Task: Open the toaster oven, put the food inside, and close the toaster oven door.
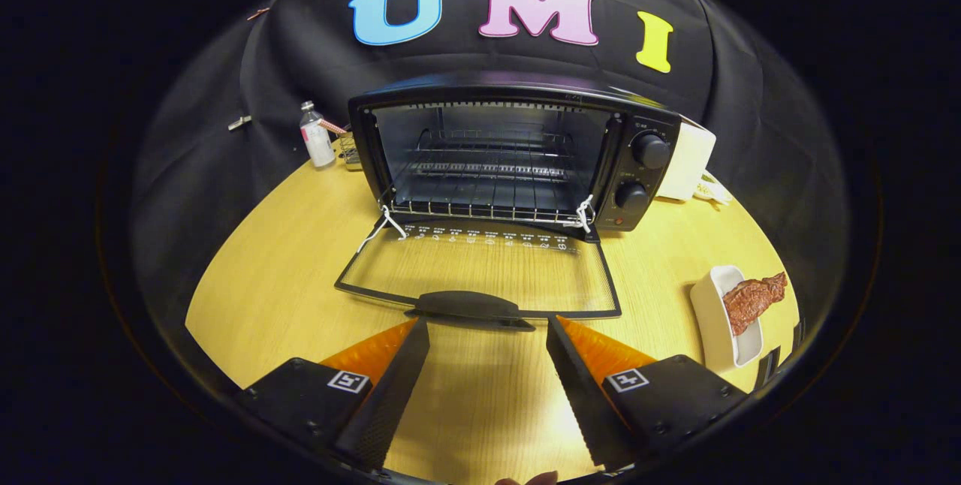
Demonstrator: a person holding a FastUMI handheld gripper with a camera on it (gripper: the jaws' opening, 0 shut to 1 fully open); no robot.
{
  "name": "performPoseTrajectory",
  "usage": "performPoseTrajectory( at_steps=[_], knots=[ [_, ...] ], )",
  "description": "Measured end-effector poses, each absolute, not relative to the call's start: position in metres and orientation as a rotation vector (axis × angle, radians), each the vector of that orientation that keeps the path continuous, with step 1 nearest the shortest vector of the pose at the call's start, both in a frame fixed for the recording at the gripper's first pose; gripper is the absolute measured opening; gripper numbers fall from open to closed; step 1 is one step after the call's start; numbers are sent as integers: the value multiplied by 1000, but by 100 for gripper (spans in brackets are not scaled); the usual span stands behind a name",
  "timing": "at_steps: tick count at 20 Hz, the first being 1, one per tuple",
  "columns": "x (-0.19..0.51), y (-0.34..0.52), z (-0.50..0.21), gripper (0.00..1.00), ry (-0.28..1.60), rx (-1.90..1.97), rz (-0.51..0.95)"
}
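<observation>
The toaster oven (pixel 518 151) stands on the wooden counter (pixel 300 282), its glass door (pixel 480 271) folded down flat (wire rack bare inside). The tongs (pixel 488 331) gape wide, holding nothing, just short of the door's handle (pixel 469 306). Right of the oven, a piece of meat (pixel 753 297) lies in a white dish (pixel 713 320).

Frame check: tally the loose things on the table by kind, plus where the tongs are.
Toaster oven, door open flat: 1
White dish: 1
Food piece in the dish: 1
Small bottle: 1
White box beside oven: 1
Total: 5
Tongs open, empty, just short of the door handle.
</observation>
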State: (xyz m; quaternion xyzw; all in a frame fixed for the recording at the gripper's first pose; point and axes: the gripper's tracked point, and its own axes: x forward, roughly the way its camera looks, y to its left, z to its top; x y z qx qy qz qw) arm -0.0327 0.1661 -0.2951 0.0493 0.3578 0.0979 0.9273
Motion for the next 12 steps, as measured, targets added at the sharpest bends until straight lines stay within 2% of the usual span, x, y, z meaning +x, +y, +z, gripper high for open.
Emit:
performPoseTrajectory(
  at_steps=[6, 12],
  knots=[
    [-39, 125, -246, 98, 647, 163, 293],
    [-48, 18, -221, 98, 678, 153, 324]
  ],
)
